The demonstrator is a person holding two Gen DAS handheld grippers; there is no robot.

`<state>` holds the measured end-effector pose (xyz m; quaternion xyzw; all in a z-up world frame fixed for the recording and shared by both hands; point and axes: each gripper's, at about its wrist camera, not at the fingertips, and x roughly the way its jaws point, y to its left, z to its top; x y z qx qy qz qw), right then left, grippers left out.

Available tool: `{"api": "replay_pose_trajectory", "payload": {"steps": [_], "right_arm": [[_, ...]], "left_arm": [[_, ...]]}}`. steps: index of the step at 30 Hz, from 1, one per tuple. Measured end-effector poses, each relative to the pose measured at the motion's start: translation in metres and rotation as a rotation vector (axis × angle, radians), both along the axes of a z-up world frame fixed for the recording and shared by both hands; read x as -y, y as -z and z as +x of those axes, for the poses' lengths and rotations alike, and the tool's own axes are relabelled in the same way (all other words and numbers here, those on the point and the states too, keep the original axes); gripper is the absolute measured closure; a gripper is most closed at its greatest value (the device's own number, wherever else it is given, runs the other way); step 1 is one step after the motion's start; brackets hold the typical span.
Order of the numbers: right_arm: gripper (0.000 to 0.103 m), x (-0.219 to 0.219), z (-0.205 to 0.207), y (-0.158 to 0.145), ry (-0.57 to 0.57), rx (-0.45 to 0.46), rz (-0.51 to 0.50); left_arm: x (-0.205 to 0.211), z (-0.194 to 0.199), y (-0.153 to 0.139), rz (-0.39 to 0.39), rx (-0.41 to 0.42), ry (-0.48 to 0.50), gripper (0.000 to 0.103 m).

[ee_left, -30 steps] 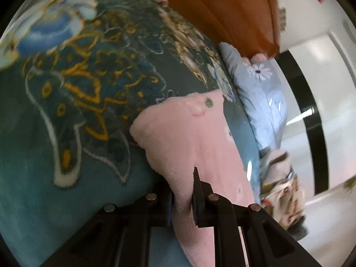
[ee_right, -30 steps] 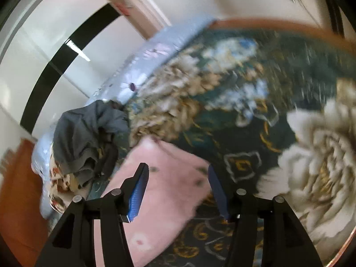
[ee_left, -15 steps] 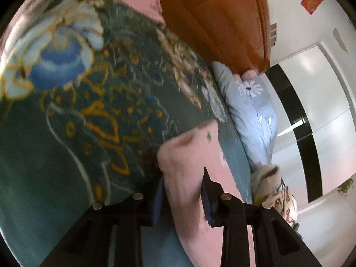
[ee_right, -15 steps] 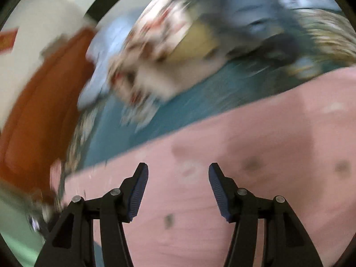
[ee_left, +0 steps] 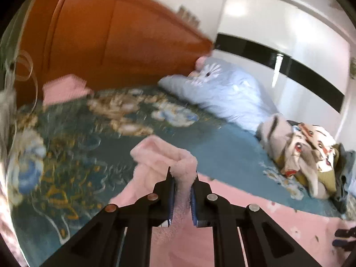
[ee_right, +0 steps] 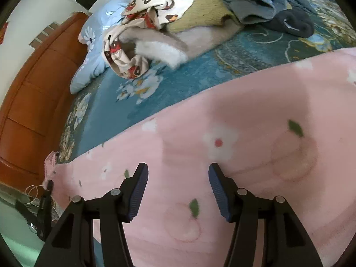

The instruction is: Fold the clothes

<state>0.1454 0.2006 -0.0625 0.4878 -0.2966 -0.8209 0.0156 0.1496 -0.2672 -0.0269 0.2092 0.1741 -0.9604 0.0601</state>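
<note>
The left hand-held gripper (ee_left: 182,184) was closing its jaws on a bunched edge of the pink fleece garment (ee_left: 164,155), with the fuzzy nap squeezed between the blue ribbed pads and a soft, rounded fold lifted just above the bedspread (ee_left: 73,155). The right hand-held gripper (ee_right: 178,191) stood spread with nothing between its jaws, hovering over the flat part of the same garment (ee_right: 255,138) (plush, pale pink, printed with white blossoms, green leaves and faint peach outlines). The garment lay spread across the near side of the bedspread, a teal, velvety cloth patterned with gold scrolls and large blue and cream flowers.

Beyond the garment's far edge, still on the bedspread, sat a heap of unfolded clothes (ee_right: 169,11): a white cloth with red cars, a grey fleece piece, a mustard knit, and dark grey items on top. Past the heap lay a pale blue pillow (ee_left: 224,89) with a daisy print. Behind the pillow rose the smooth orange-brown wooden headboard (ee_left: 106,40), with a small pink folded item (ee_left: 64,89) at its foot.
</note>
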Motion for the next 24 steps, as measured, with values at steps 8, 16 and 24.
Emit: {"api": "replay_pose_trajectory", "payload": {"steps": [8, 16, 24], "right_arm": [[0.045, 0.008, 0.003, -0.001, -0.004, 0.016, 0.004], [0.045, 0.045, -0.002, -0.021, -0.14, -0.057, 0.081], [0.045, 0.159, -0.072, -0.033, -0.42, -0.117, 0.127]], "left_arm": [[0.04, 0.016, 0.001, 0.287, -0.101, 0.02, 0.091], [0.12, 0.037, 0.077, 0.756, -0.004, -0.154, 0.09], [0.12, 0.035, 0.093, 0.839, 0.017, -0.144, 0.09]]}}
